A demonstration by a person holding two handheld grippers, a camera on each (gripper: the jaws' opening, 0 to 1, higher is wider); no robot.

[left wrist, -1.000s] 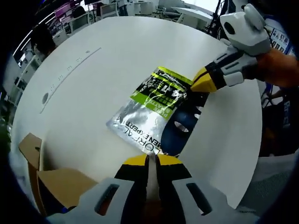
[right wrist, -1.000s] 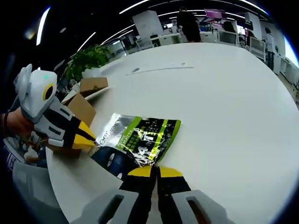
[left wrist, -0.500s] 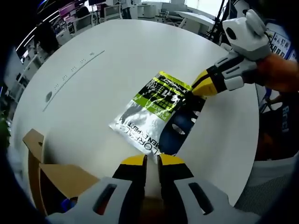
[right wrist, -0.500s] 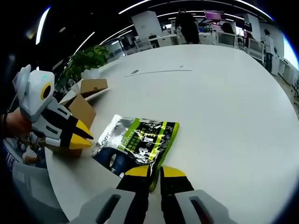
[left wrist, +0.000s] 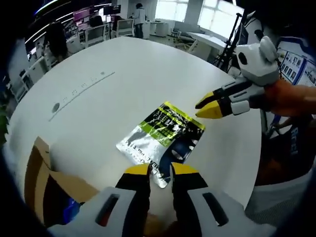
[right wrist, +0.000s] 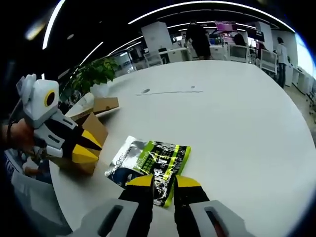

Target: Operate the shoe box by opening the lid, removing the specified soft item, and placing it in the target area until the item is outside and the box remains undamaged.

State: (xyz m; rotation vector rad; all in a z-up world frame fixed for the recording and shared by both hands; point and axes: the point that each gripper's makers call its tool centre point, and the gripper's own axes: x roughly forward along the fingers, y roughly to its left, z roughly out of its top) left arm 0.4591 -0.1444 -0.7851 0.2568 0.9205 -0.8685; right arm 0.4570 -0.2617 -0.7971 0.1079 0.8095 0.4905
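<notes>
Wide bare table (right wrist: 237,113) beyond the pouch (right wrist: 153,163) — cardboard box (right wrist: 91,133) crowds the near edge.

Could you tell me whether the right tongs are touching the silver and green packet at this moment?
Apart. In the left gripper view, the right tongs hang beside the packet with a strip of white table between the yellow tips and its corner.

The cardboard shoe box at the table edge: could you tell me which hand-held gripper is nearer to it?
Left. The left hand-held gripper hovers right beside the shoe box; the right hand-held gripper is beyond the foil pouch, farther away.
</notes>
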